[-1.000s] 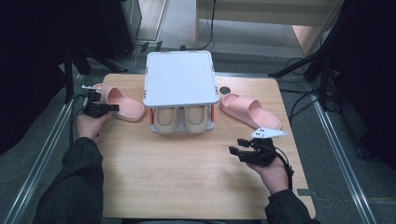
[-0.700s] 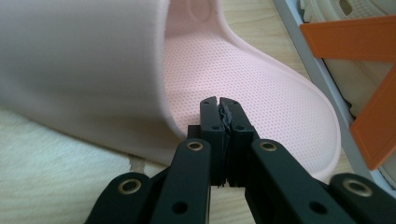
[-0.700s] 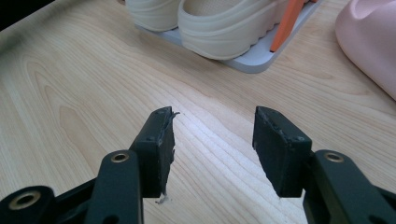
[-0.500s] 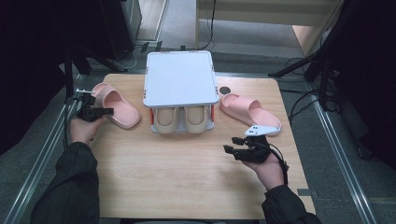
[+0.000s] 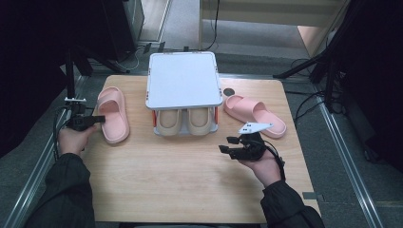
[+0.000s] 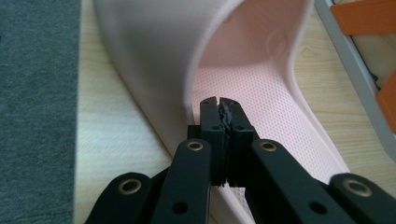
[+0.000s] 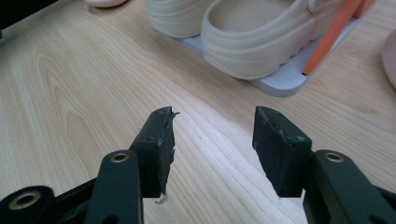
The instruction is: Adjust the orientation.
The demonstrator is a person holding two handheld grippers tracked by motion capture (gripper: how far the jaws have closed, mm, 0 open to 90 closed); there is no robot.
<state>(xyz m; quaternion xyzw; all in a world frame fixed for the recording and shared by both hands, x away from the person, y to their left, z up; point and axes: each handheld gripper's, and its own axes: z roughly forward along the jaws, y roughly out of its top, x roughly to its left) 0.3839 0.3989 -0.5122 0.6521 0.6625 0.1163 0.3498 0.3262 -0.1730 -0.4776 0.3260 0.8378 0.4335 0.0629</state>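
Note:
A pink slipper [image 5: 113, 114] lies on the table's left side, toe pointing away from me. My left gripper [image 5: 97, 119] is at its left edge. In the left gripper view the left gripper [image 6: 219, 103] is shut, tips over the dotted footbed [image 6: 261, 107] just behind the strap [image 6: 159, 56], with nothing visible between the jaws. A second pink slipper [image 5: 254, 114] lies at the right. My right gripper [image 5: 229, 145] hovers open in front of the rack; in its own view the right gripper [image 7: 212, 135] holds nothing above bare wood.
A small shoe rack with a white top [image 5: 184, 78] stands mid-table, with a pair of beige clogs [image 5: 184, 122] on its lower tray [image 7: 285, 80] between orange posts [image 7: 331, 37]. A dark round mark [image 5: 229, 91] sits behind the right slipper. The table's left edge [image 5: 71, 156] is close to my left hand.
My left gripper has pulled back toward the left edge, and the left slipper has turned from diagonal to nearly straight. My right gripper has drifted slightly left, still open.

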